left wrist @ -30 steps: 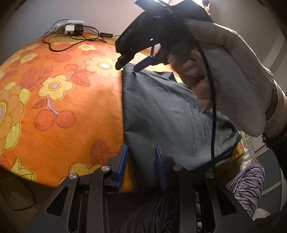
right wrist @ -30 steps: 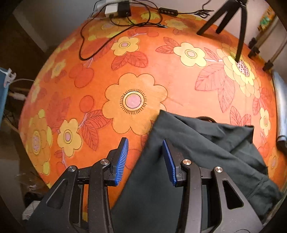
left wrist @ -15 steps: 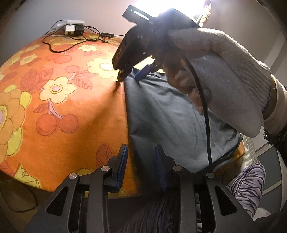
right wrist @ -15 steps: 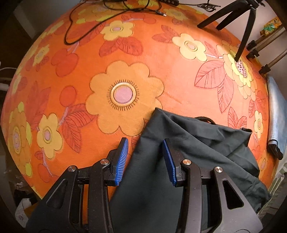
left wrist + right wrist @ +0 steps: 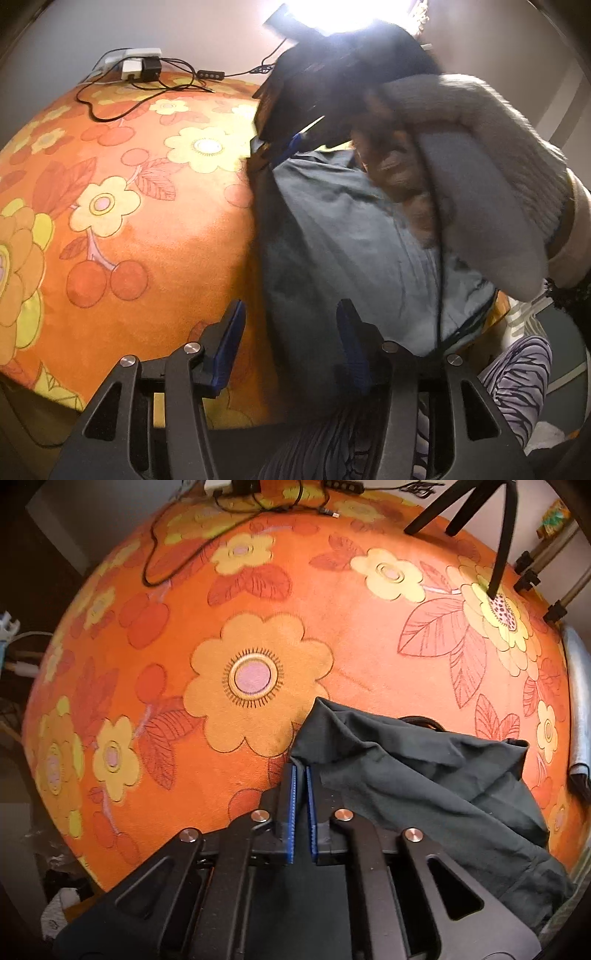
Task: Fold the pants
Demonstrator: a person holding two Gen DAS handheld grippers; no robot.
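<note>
Pinching the left edge of the pants (image 5: 424, 782), the right gripper (image 5: 300, 771) has its pads nearly together on the fabric. Left gripper (image 5: 288, 332) gapes wide, straddling the pants' edge on the orange cloth (image 5: 129, 192).

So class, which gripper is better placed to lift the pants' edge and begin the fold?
Right. The right gripper looks shut on the dark pants at their left edge. The left gripper is open, merely straddling the cloth's edge.
</note>
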